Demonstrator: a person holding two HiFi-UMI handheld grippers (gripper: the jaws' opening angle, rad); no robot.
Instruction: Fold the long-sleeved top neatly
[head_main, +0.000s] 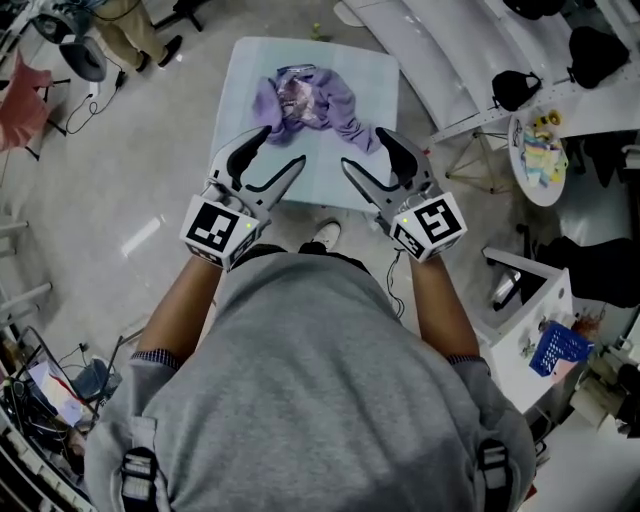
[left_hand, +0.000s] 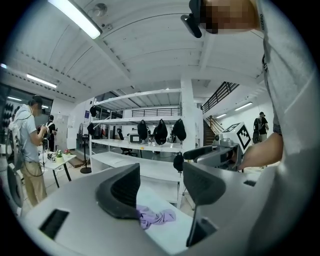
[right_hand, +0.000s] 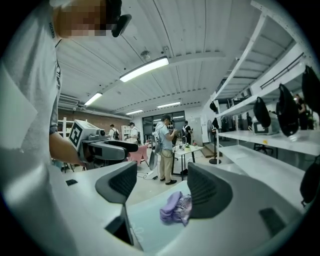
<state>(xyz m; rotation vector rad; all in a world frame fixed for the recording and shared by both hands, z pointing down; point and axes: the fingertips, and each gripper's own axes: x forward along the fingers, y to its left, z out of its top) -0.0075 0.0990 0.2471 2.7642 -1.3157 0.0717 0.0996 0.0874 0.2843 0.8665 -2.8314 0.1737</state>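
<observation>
The long-sleeved top (head_main: 310, 105) sits bunched in a lilac heap on the far half of the bench (head_main: 250, 70), not yet spread out. Both grippers hang over the near edge, pointing at it. The left gripper (head_main: 283, 146) and the right gripper (head_main: 362, 150) each have their jaws wide apart with nothing between them. The heap runs roughly left to right, and one trailing end reaches down towards the right gripper, so I'd say that one is nearer.
</observation>
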